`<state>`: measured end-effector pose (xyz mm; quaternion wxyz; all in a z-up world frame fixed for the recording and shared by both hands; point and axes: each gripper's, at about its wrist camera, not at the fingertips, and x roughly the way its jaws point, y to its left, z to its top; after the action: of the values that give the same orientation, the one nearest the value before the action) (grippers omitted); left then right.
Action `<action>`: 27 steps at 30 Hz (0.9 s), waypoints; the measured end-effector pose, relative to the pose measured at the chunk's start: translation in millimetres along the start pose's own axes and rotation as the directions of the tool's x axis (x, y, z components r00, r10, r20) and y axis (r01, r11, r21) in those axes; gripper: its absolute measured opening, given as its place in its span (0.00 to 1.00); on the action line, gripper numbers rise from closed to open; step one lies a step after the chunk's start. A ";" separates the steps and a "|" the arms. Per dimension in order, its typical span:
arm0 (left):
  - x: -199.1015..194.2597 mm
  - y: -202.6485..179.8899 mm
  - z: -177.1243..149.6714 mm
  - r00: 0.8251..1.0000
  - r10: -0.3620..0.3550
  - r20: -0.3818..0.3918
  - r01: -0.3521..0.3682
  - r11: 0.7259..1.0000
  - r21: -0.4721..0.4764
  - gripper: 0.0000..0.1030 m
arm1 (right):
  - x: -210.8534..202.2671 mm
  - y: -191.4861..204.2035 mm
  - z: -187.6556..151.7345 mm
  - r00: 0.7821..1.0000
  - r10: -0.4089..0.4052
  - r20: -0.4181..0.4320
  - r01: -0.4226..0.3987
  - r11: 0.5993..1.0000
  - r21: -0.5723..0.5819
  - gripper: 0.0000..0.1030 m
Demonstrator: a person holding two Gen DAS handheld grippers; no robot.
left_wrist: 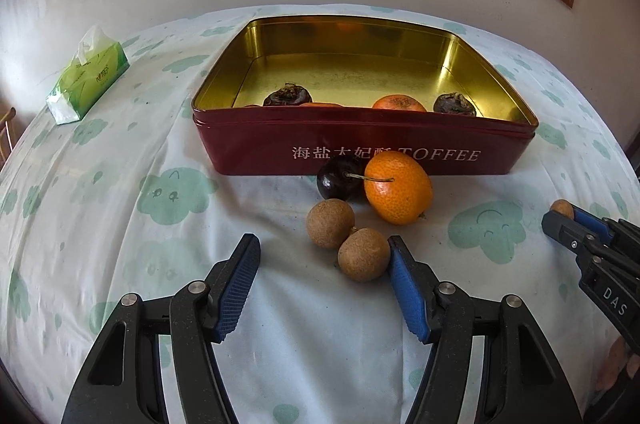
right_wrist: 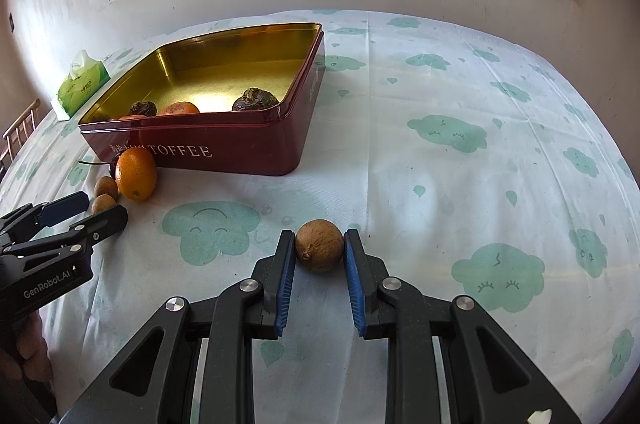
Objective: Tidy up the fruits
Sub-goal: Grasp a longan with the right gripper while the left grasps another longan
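Note:
A red toffee tin (left_wrist: pixel 248 143) with a gold inside holds two dark wrinkled fruits (left_wrist: pixel 287 95) and a tangerine (left_wrist: pixel 399 103). In front of it lie a dark cherry (left_wrist: pixel 338 179), an orange fruit (left_wrist: pixel 398 187) and two brown longans. My left gripper (left_wrist: pixel 323 242) is open around the nearer longan (left_wrist: pixel 364 254); its right pad touches the fruit and its left pad stands well off. The other longan (left_wrist: pixel 330 224) sits just beyond. My right gripper (right_wrist: pixel 319 238) is shut on a third longan (right_wrist: pixel 319 246), low over the cloth to the right of the tin (right_wrist: pixel 248 147).
A green tissue pack (left_wrist: pixel 86 79) lies at the far left of the table. The cloud-print cloth (right_wrist: pixel 460 143) stretches bare to the right of the tin. A wooden chair back (right_wrist: pixel 20 131) shows past the left edge. A wall with a window stands behind.

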<state>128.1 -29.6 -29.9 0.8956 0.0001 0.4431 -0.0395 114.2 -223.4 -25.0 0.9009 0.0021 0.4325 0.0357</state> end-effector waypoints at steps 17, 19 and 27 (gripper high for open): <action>-4.6 3.6 -2.5 1.000 -0.016 0.024 0.015 1.000 0.026 0.31 | 0.7 1.6 -0.4 1.000 -0.010 -0.001 0.010 1.000 -0.008 0.23; -4.9 2.8 -3.1 0.999 -0.018 0.026 0.017 0.999 0.030 0.30 | 0.6 1.9 -0.5 1.000 -0.011 -0.001 0.011 1.000 -0.009 0.23; -6.2 4.3 -5.2 0.999 -0.033 0.028 0.032 0.999 0.037 0.24 | 0.8 2.2 -0.4 1.000 -0.012 -0.001 0.012 1.000 -0.010 0.23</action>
<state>120.6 -24.7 -28.2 0.9010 0.0088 0.4293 -0.0620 114.2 -221.1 -25.8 0.9009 -0.0049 0.4328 0.0326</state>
